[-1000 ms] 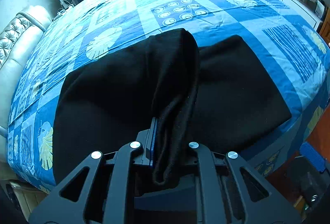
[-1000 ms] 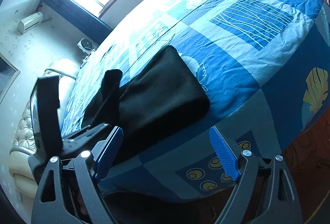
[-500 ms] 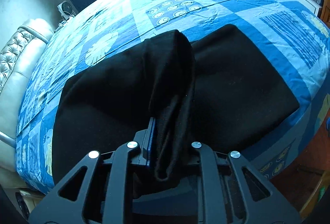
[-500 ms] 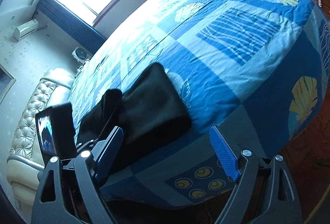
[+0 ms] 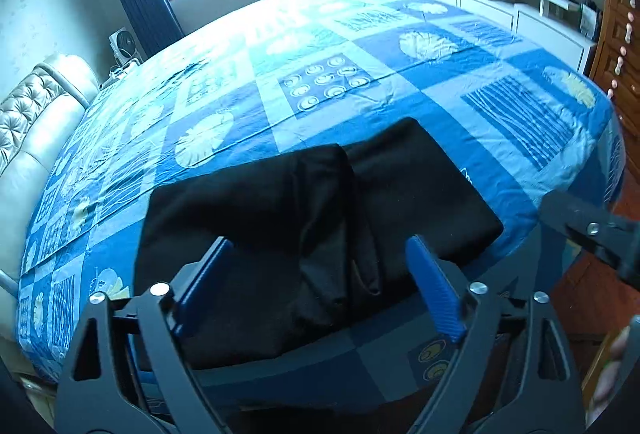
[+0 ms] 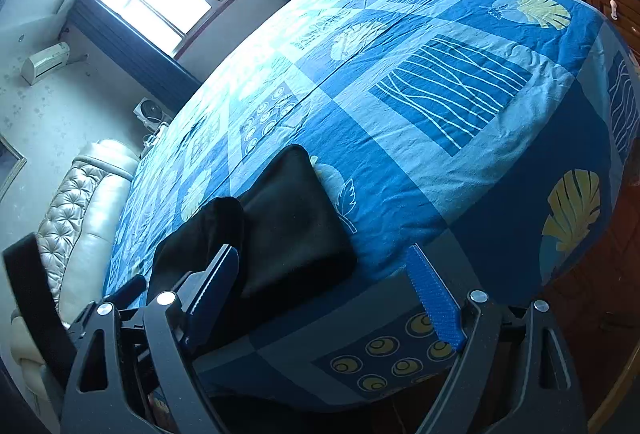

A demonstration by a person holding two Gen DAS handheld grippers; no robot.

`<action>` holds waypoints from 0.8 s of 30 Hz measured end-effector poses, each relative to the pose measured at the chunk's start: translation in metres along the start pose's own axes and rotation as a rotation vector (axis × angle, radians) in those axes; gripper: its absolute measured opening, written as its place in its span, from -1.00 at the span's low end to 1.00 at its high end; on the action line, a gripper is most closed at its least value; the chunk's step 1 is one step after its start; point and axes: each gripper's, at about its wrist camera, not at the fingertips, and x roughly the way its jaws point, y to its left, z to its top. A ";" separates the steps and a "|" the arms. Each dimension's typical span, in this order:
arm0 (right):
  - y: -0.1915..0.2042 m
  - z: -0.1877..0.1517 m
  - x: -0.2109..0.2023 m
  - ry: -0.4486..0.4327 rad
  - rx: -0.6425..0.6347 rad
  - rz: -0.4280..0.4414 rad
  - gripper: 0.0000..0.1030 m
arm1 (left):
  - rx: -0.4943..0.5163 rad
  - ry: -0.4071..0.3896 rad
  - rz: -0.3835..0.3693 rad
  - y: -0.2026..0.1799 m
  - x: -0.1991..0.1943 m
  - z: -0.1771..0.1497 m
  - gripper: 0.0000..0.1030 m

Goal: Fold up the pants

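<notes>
Black pants (image 5: pixel 280 202) lie folded on the blue patterned bed (image 5: pixel 360 74) near its front edge, with a raised ridge of cloth running down the middle. My left gripper (image 5: pixel 318 246) hovers over that ridge. Its jaws are opening wide, and the blue pads (image 5: pixel 432 286) stand clear of the cloth on both sides. In the right wrist view the pants (image 6: pixel 292 218) sit at the lower left. My right gripper (image 6: pixel 320 254) is open off the bed's near edge, with nothing between its fingers. Its black frame (image 5: pixel 592 234) shows at the right of the left wrist view.
A tufted cream headboard (image 5: pixel 32 122) bounds the bed on the left. A white TV stand (image 5: pixel 500 2) and a wooden wardrobe (image 5: pixel 620 34) stand beyond the bed's right side. A small fan (image 5: pixel 124 44) sits under the window. A hand (image 5: pixel 612 366) shows at the lower right.
My left gripper has let go of the fold of black cloth, spread its jaws and drawn back and up. The cloth has dropped onto the pile. The right gripper has backed off a little.
</notes>
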 end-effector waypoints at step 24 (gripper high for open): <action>0.074 0.010 0.136 0.365 -0.011 0.222 0.65 | -0.519 0.143 -0.221 0.262 0.029 -0.134 0.76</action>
